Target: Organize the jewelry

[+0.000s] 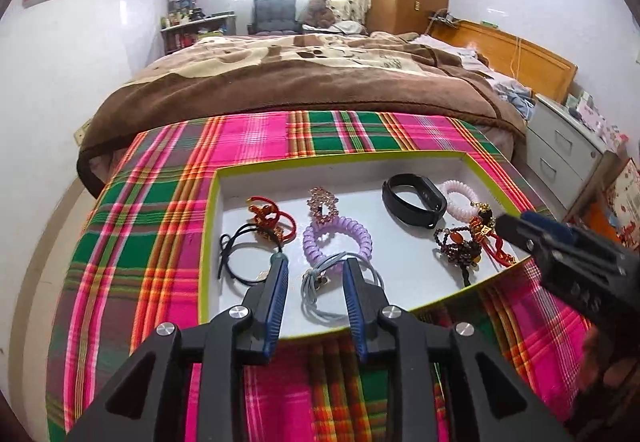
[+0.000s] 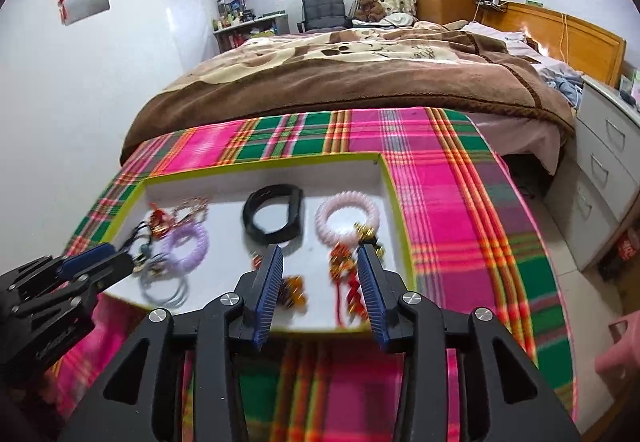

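A white tray with a yellow-green rim [image 1: 212, 222] [image 2: 394, 210] lies on the plaid cloth and holds the jewelry. My left gripper [image 1: 316, 264] stands open above the tray's near edge, with a grey-blue hair tie [image 1: 332, 290] lying below its gap, untouched. A purple spiral tie [image 1: 336, 238], a black band [image 1: 414, 200] and a red cord bracelet [image 1: 272, 218] lie beyond. My right gripper [image 2: 320, 252] is open over the tray's right part. A red-and-gold charm [image 2: 348, 282] lies between its fingers, close to the right one. A pink spiral tie [image 2: 346, 214] sits just ahead.
The plaid cloth [image 1: 152, 210] covers the table around the tray. A bed with a brown blanket [image 1: 300, 82] stands right behind the table. White drawers [image 2: 608, 170] stand at the right. A dark bead bracelet [image 1: 456, 246] lies near the tray's right front.
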Tool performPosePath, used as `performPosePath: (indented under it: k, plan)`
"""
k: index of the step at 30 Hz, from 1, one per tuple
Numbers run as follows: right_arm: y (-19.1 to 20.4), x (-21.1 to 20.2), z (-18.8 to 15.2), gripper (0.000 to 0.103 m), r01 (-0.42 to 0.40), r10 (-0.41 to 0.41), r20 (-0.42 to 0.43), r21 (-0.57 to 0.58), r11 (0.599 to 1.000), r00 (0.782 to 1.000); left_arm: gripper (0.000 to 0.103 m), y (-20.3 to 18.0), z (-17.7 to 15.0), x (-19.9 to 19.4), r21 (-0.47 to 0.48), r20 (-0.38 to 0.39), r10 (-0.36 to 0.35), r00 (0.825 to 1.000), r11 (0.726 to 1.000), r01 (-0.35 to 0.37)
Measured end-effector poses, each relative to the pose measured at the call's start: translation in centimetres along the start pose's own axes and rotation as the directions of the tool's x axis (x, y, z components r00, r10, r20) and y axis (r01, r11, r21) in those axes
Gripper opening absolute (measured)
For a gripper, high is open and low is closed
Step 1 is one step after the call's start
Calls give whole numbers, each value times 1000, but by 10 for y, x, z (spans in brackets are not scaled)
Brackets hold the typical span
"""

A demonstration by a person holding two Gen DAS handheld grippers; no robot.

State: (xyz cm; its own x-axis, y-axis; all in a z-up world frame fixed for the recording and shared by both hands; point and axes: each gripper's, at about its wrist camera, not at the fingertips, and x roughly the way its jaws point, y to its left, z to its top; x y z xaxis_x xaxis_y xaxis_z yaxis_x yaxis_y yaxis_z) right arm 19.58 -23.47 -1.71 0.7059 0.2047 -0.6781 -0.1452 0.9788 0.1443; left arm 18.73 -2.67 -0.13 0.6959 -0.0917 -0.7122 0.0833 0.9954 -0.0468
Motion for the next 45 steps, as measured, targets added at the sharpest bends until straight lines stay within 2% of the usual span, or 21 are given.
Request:
performPosePath:
  k: [8,12,15,19,45]
  plan:
    - [14,-29,-17,40,-8,8,35,1,1000,999,28,-3,-14,-25,-12,26,54,998,998,-54]
    - [21,-40,-28,40,-9,9,39,-8,1000,999,28,-5,-19,-33,-7,23,52,998,999,-52]
    - [32,-45,-38,40,15,-12,39,-58,998,999,28,-7,-23,-39,-4,28,52,998,999,-52]
    - [37,-48,-47,40,-7,9,32,-62,998,999,28,-8,-29,-44,-8,30,46,998,999,-46]
    - [48,-64,-51,40,-18,22,54,-68,998,998,28,-2,-34,-58,-31,46,67,997,997,-66]
